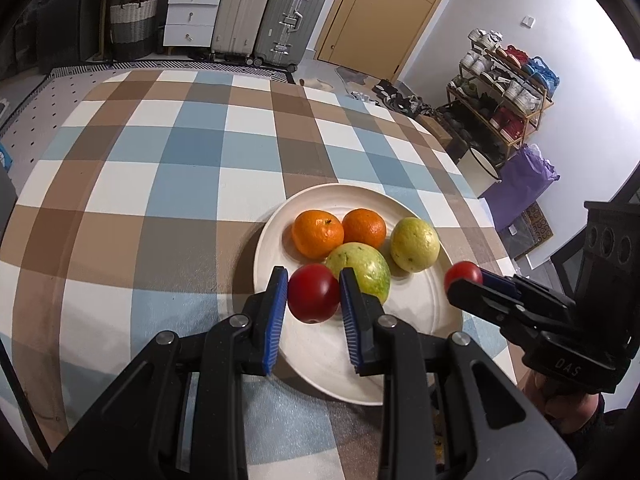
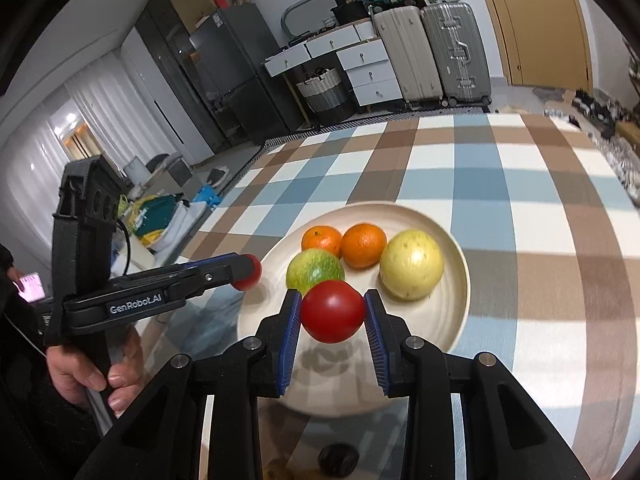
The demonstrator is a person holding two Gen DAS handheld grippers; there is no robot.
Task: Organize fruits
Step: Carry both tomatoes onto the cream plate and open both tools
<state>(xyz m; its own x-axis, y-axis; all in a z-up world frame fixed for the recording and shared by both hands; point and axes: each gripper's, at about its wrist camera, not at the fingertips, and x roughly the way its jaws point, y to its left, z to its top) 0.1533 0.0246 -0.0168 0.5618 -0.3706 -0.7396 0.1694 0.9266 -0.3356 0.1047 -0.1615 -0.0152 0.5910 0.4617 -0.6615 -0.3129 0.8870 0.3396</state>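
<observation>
A white plate (image 1: 420, 312) on the checked tablecloth holds two oranges (image 1: 318, 234), a green guava (image 1: 360, 270) and a yellow-green guava (image 1: 415, 244). My left gripper (image 1: 314, 300) is shut on a red tomato (image 1: 313, 293) just above the plate's near left part. My right gripper (image 2: 333, 314) is shut on a second red tomato (image 2: 333, 311) above the plate's (image 2: 452, 312) near edge. In the left wrist view the right gripper (image 1: 466, 278) shows from the side with its tomato (image 1: 463, 272) over the plate's right rim. In the right wrist view the left gripper (image 2: 244, 274) shows at the plate's left rim.
The checked tablecloth (image 1: 160, 184) stretches far and left of the plate. Dark fruits (image 2: 338, 460) lie on the table under my right gripper. Suitcases (image 1: 280, 12), drawers and a shoe rack (image 1: 504, 92) stand beyond the table.
</observation>
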